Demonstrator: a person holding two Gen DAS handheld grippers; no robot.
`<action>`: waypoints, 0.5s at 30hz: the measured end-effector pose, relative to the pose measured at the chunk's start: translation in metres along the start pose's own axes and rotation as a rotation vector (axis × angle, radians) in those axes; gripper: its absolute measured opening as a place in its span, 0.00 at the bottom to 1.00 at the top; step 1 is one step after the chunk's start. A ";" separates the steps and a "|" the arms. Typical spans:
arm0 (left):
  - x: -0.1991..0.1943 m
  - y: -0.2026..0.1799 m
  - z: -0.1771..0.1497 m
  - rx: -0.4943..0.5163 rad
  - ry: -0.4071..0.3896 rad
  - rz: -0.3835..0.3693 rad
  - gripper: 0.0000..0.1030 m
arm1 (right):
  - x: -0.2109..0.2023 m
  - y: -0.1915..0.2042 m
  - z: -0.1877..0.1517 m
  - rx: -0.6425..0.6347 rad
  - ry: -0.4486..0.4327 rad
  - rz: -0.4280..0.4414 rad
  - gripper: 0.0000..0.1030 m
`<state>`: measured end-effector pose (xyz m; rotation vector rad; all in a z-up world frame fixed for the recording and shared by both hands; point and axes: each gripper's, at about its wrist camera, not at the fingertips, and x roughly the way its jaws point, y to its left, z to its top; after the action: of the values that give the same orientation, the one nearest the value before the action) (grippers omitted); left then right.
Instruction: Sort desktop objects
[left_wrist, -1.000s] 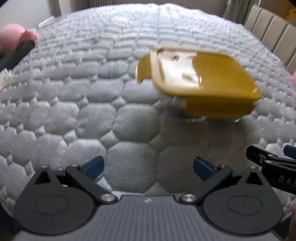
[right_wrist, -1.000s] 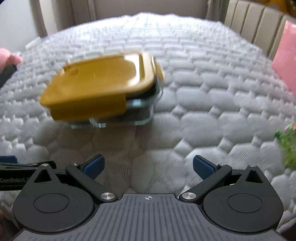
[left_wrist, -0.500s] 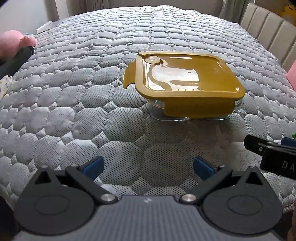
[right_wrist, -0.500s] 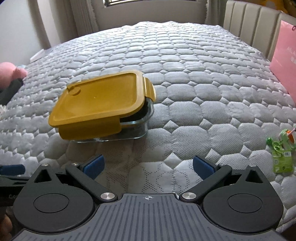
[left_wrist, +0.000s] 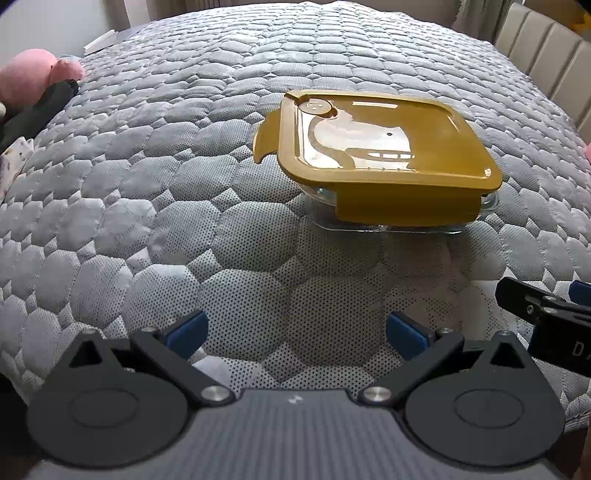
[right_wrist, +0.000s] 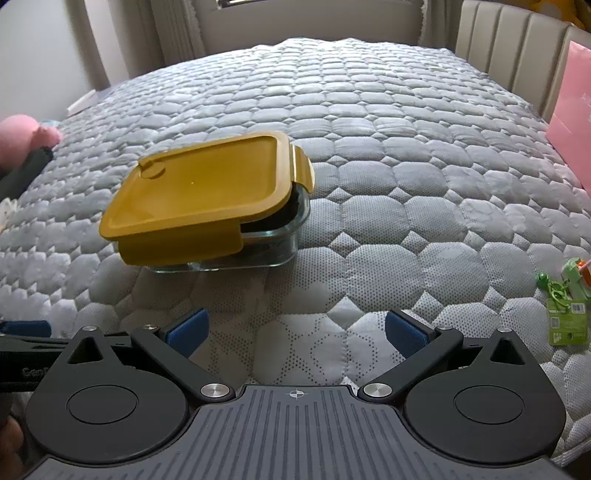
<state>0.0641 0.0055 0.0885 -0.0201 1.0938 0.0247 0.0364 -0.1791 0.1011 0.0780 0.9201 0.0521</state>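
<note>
Left gripper (left_wrist: 295, 334): jaws spread wide, nothing between the blue pads (left_wrist: 186, 332). Right gripper (right_wrist: 295, 332): also spread wide, empty. Both sit low over the quilted grey mattress (left_wrist: 166, 177), short of the container and not touching it.

Glass food container (left_wrist: 388, 218): rectangular, clear-walled, resting flat on the mattress. Mustard-yellow lid (left_wrist: 376, 147) is on top. The near-side latch flap is folded down over the glass wall. In the right wrist view the container (right_wrist: 258, 243) shows its lid (right_wrist: 207, 184) sitting slightly raised at the right edge, with the flap there (right_wrist: 304, 168) lifted away from the glass; dark contents show through the wall, not identifiable. A round vent button (left_wrist: 316, 107) sits at the lid's far-left corner. A second flap sticks out from the container's left side, unlatched.

Relative to the container: left gripper is in front of it and to its left; right gripper is in front and to its right. The tip of the right gripper shows at the right margin of the left wrist view.

A green tagged toy (right_wrist: 567, 299) lies on the mattress well to the right of the container. A pink paper bag (right_wrist: 572, 122) stands further right and behind. A padded beige headboard (right_wrist: 509, 48) runs behind that. A pink plush item (left_wrist: 33, 74) with a dark object beside it lies far left of the container at the mattress edge.
</note>
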 end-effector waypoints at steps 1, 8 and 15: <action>0.000 -0.001 0.000 0.000 0.001 0.001 1.00 | 0.000 0.000 0.000 0.000 0.001 0.000 1.00; 0.003 -0.003 -0.004 0.017 -0.001 -0.007 1.00 | 0.006 -0.002 -0.002 0.000 0.017 -0.003 1.00; 0.004 0.002 -0.004 -0.003 -0.016 0.003 1.00 | 0.010 -0.001 -0.003 0.004 0.028 -0.003 1.00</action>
<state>0.0628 0.0077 0.0833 -0.0205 1.0774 0.0293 0.0399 -0.1789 0.0909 0.0799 0.9479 0.0487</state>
